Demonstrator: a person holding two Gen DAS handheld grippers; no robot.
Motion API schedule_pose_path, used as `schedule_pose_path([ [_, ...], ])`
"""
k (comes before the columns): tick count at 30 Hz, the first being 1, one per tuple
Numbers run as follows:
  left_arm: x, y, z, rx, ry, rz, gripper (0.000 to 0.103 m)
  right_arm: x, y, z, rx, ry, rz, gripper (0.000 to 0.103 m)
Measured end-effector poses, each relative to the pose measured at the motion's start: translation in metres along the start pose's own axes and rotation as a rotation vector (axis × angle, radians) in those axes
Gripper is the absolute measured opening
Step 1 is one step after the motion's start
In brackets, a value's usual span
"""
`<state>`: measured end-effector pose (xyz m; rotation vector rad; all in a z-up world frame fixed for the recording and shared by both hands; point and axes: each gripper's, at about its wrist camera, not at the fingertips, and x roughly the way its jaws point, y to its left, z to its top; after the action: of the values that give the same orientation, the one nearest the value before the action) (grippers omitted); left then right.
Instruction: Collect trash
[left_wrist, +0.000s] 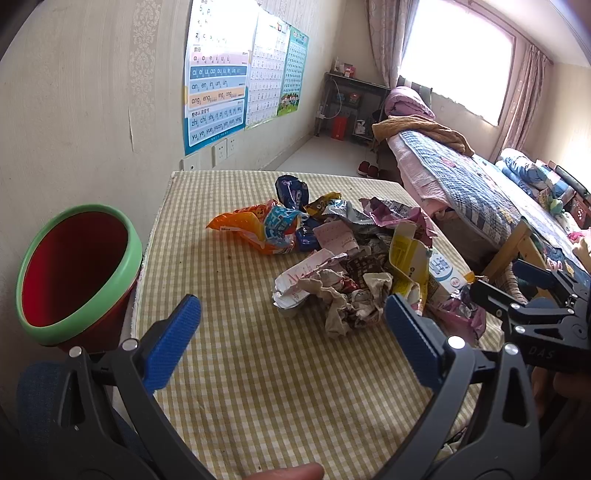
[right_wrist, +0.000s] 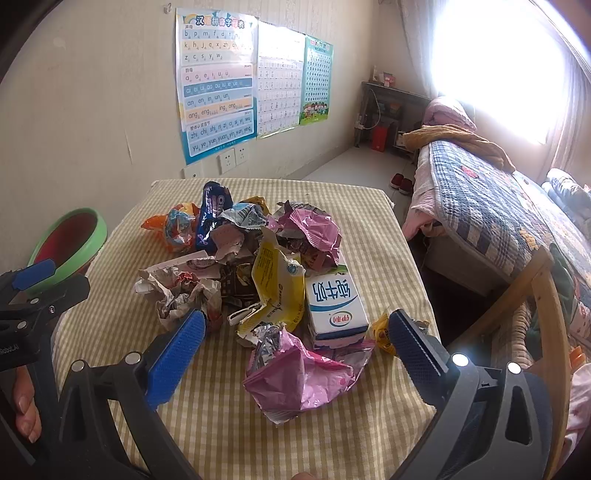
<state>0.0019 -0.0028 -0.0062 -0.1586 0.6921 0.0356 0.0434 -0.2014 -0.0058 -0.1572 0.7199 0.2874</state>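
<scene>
A pile of trash (left_wrist: 343, 258) lies on the checked table (left_wrist: 236, 369): an orange snack bag (left_wrist: 251, 229), crumpled paper (left_wrist: 343, 299), a yellow box (left_wrist: 406, 258) and wrappers. A red bin with a green rim (left_wrist: 74, 269) stands at the table's left edge. My left gripper (left_wrist: 291, 339) is open and empty, just short of the crumpled paper. My right gripper (right_wrist: 295, 350) is open and empty, its fingers either side of a pink wrapper (right_wrist: 303, 376) and a milk carton (right_wrist: 336, 306). The bin (right_wrist: 70, 240) shows at left in the right wrist view.
The table (right_wrist: 369, 221) stands against a wall with posters (left_wrist: 218, 74) and sockets. A bed with a patchwork quilt (left_wrist: 461, 188) and a wooden frame lies to the right. Red slippers (right_wrist: 400, 182) sit on the floor beyond the table.
</scene>
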Motion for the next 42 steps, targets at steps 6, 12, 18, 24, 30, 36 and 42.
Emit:
schedule_pose_path([
  [6,-0.0001,0.0,0.0003,0.0,0.001,0.001,0.098,0.0008,-0.0018,0.0001,0.0,0.001,0.004,0.096],
  [12,-0.0002,-0.0009,0.0,0.0,0.001,-0.001,0.098,0.001,-0.0006,-0.0001,-0.002,-0.002,0.003,0.096],
  [18,0.0,-0.002,-0.0008,0.002,0.002,-0.004,0.098,0.0012,-0.0001,0.0002,-0.002,-0.003,0.003,0.096],
  [24,-0.0003,-0.0035,-0.002,0.002,0.004,-0.005,0.098,0.0016,0.0002,0.0004,-0.003,-0.002,0.004,0.096],
  [30,0.0,-0.0038,-0.0025,0.003,0.007,-0.008,0.098,0.0015,-0.0001,0.0004,-0.001,-0.002,0.003,0.096],
  [36,0.0013,-0.0035,-0.0019,0.006,0.014,-0.012,0.098,0.0017,0.0012,0.0006,-0.006,-0.002,0.004,0.096],
  [42,0.0024,-0.0034,-0.0019,0.005,0.017,-0.012,0.098,0.0022,0.0013,0.0015,-0.005,-0.003,0.007,0.096],
])
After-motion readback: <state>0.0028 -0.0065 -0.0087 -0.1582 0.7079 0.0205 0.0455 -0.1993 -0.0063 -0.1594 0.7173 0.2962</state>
